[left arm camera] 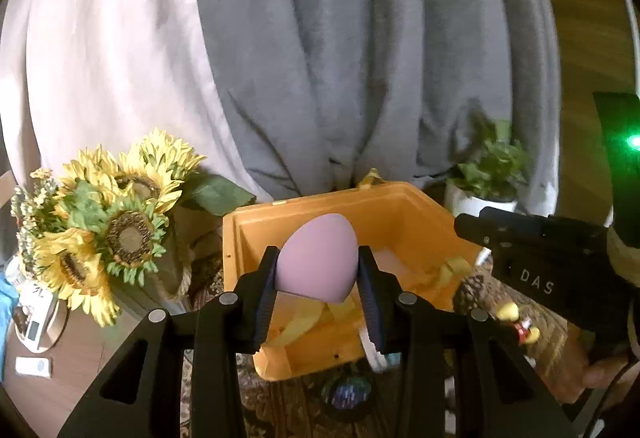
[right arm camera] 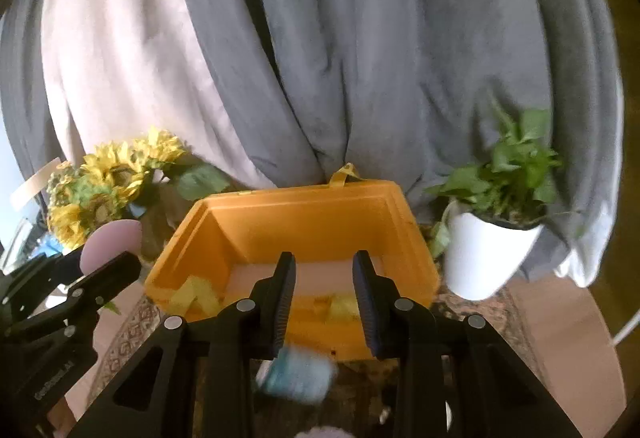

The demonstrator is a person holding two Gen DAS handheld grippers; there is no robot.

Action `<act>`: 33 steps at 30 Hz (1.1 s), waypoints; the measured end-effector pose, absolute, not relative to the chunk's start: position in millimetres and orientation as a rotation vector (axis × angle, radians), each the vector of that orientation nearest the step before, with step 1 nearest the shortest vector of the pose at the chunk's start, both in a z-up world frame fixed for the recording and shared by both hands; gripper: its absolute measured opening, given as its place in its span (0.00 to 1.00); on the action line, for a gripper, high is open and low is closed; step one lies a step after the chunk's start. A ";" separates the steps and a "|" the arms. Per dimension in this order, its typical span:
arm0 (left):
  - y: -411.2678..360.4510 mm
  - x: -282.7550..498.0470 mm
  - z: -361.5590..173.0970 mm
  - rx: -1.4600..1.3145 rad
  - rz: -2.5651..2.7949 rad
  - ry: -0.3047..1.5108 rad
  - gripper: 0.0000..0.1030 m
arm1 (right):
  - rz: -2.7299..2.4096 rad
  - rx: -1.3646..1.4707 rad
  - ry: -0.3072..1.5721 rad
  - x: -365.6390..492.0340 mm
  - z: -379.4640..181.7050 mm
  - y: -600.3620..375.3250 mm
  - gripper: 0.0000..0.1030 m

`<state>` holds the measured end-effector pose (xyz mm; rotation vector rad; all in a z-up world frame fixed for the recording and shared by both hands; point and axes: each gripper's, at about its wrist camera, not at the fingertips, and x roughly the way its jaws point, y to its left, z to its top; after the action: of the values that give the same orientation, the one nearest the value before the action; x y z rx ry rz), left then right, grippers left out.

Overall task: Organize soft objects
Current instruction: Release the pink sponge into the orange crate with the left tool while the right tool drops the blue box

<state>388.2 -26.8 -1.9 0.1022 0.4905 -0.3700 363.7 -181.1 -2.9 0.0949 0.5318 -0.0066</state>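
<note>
A pink sponge (left arm camera: 316, 258) is clamped between the fingers of the left gripper (left arm camera: 318, 280) and is held above the front of the orange box (left arm camera: 404, 210). The right gripper (right arm camera: 324, 298) is held with jaws apart and nothing between them; a blurred blue object (right arm camera: 298, 376) is seen just below. Yellow pieces (right arm camera: 198, 296) are seen inside the box. Sunflowers (left arm camera: 108, 222), a potted plant (right arm camera: 492, 238) and grey curtains (left arm camera: 360, 50) are noted behind.

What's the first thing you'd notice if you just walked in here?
The pink egg-shaped sponge, squeezed in the left tool and held above the open orange box. Next the sunflowers, left of the box, and the plant in a white pot to the box's right. The right tool is open and holds nothing, just in front of the box.
</note>
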 end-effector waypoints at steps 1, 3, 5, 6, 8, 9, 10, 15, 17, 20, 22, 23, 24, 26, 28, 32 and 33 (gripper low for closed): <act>-30.2 396.7 -3.0 0.104 -0.364 0.501 0.37 | 0.006 0.094 0.544 374.6 -4.4 -183.4 0.30; -33.0 415.0 -4.4 0.090 -0.368 0.537 0.37 | 0.007 0.072 0.555 387.8 -5.8 -184.0 0.30; -35.4 431.1 -7.0 0.079 -0.365 0.574 0.37 | 0.015 0.064 0.567 401.5 -6.8 -184.9 0.30; -37.0 439.1 -8.5 0.078 -0.365 0.592 0.37 | 0.017 0.062 0.575 407.7 -6.7 -185.8 0.30; -41.1 451.2 -11.9 0.079 -0.366 0.621 0.37 | 0.017 0.070 0.593 419.3 -8.3 -189.5 0.30; -42.8 456.7 -13.6 0.081 -0.371 0.637 0.37 | 0.025 0.074 0.599 423.8 -9.4 -190.6 0.30; -44.9 463.2 -16.3 0.082 -0.372 0.653 0.38 | 0.029 0.073 0.606 427.4 -10.8 -191.1 0.30; -49.6 483.6 -26.3 0.071 -0.382 0.721 0.61 | 0.029 0.062 0.645 442.7 -18.7 -192.1 0.32; -50.2 485.2 -28.0 0.066 -0.388 0.723 0.68 | 0.025 0.070 0.658 446.1 -21.2 -193.7 0.37; -49.9 483.3 -27.2 0.075 -0.382 0.713 0.71 | 0.021 0.090 0.679 448.6 -23.1 -198.1 0.50; -50.7 478.0 -25.6 0.089 -0.377 0.696 0.72 | -0.006 0.094 0.672 447.0 -23.1 -200.6 0.55; -50.1 474.1 -24.7 0.094 -0.378 0.687 0.72 | -0.014 0.092 0.669 445.4 -23.0 -200.9 0.57; -49.6 472.2 -23.2 0.093 -0.378 0.682 0.74 | -0.021 0.092 0.667 443.2 -22.4 -201.7 0.58; -46.8 462.4 -19.9 0.090 -0.379 0.662 0.79 | -0.029 0.094 0.661 438.0 -20.6 -202.4 0.60; -43.5 451.6 -16.5 0.090 -0.369 0.638 0.83 | -0.031 0.095 0.654 432.0 -18.7 -201.9 0.62; -37.8 429.9 -11.2 0.101 -0.359 0.601 0.85 | -0.026 0.093 0.638 413.3 -12.6 -198.7 0.63; -36.3 425.2 -10.0 0.102 -0.364 0.597 0.85 | -0.025 0.092 0.633 408.3 -11.0 -197.4 0.63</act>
<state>425.2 -36.3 -10.0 0.1018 0.5968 -0.3640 408.3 -197.4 -11.0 0.0917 0.6334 -0.0252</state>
